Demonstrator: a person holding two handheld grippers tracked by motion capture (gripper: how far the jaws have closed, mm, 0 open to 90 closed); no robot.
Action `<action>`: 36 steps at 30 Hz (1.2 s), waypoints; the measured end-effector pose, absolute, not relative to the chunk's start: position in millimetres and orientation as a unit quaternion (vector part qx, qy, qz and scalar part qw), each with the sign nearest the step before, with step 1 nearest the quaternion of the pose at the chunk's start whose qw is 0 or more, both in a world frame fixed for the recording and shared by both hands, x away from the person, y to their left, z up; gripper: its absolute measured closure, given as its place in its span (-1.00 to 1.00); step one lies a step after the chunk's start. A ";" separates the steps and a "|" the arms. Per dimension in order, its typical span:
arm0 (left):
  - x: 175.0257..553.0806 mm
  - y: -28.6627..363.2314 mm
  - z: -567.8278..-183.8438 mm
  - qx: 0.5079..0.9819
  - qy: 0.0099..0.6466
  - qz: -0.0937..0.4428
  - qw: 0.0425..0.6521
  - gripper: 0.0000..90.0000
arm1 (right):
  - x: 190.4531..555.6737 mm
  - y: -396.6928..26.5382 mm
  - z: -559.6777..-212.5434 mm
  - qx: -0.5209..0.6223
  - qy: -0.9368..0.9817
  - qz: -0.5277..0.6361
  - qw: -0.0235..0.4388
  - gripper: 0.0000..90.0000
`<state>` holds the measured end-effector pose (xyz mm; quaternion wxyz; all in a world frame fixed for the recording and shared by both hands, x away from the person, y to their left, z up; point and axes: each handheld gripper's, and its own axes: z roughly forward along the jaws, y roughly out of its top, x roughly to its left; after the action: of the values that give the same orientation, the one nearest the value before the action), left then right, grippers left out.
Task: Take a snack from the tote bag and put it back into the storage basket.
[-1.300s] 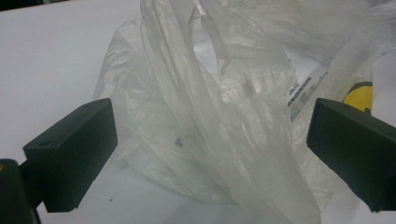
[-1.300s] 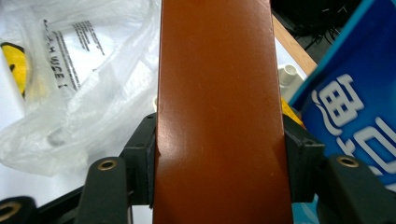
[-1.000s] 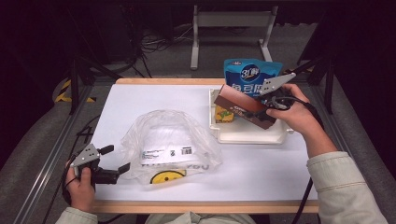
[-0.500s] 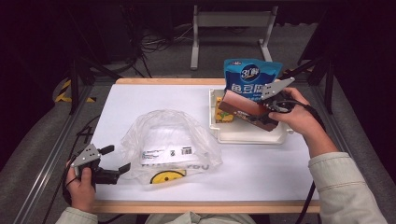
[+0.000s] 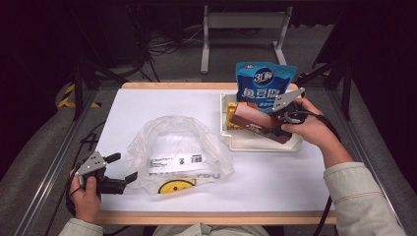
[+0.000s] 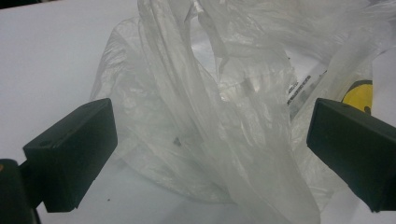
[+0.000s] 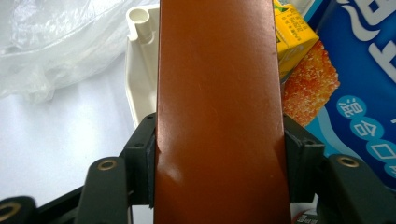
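two grippers are seen at work. at the left, the left gripper (image 5: 120, 168) is held low by the table (image 5: 275, 177) edge, jaws spread wide beside the clear plastic bag (image 5: 177, 147), which lies apparently empty. at the right, the right gripper (image 5: 275, 123) is clamped on a brown box (image 5: 258, 123), held tilted over the white tray (image 5: 260, 143). a yellow carton (image 7: 294, 35) and a blue pouch (image 5: 264, 83) remain there; bagging is judged barely begun.

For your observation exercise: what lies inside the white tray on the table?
In the white tray: a blue pouch standing upright, a yellow carton, and a brown box clamped in the right gripper. The box hides the tray floor beneath.
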<state>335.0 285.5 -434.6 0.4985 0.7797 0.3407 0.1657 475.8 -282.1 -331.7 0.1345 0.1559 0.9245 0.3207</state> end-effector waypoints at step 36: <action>334.7 285.9 -434.3 0.780 0.340 0.166 0.498 -0.94 | 489.4 -283.0 -365.9 0.137 0.946 0.264 0.130 -0.06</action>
<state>334.7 285.9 -434.3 0.4982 0.7801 0.3402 0.1662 489.4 -283.0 -365.9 0.1301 0.1372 0.9459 0.2636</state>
